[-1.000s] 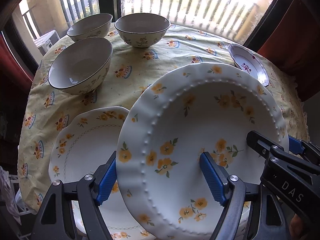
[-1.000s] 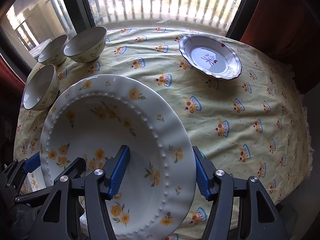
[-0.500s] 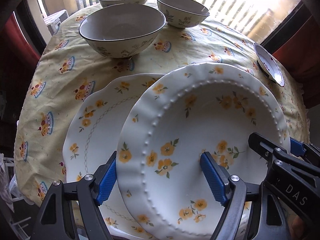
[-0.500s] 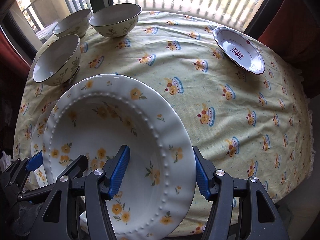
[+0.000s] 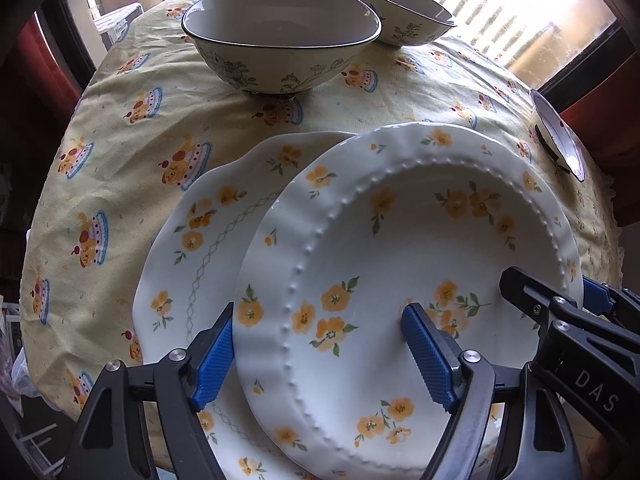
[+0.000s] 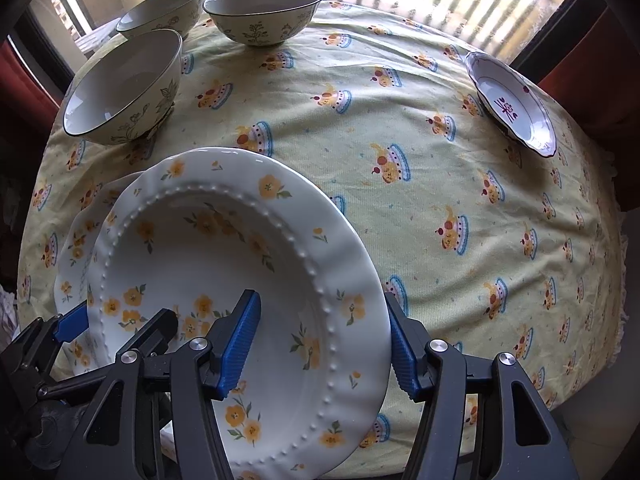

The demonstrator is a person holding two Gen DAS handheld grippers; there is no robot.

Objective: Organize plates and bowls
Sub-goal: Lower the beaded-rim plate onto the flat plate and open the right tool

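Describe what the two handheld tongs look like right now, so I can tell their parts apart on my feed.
Both the left tongs and right tongs look alike: black angular plastic frames with triangular cut-outs, silver round pivot bolts, and two fingers faced with ribbed blue pads. In the left wrist view, the right tongs' side carries white lettering "DAS". No cables or sleeves are visible.

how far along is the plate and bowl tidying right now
Done: nothing looks stacked yet. In hand: the left gripper and right gripper each clamp a side of the beaded floral plate, held partly over the flat floral plate on the tablecloth. Left: set it down, then gather the small red-trimmed dish and the three separate bowls.
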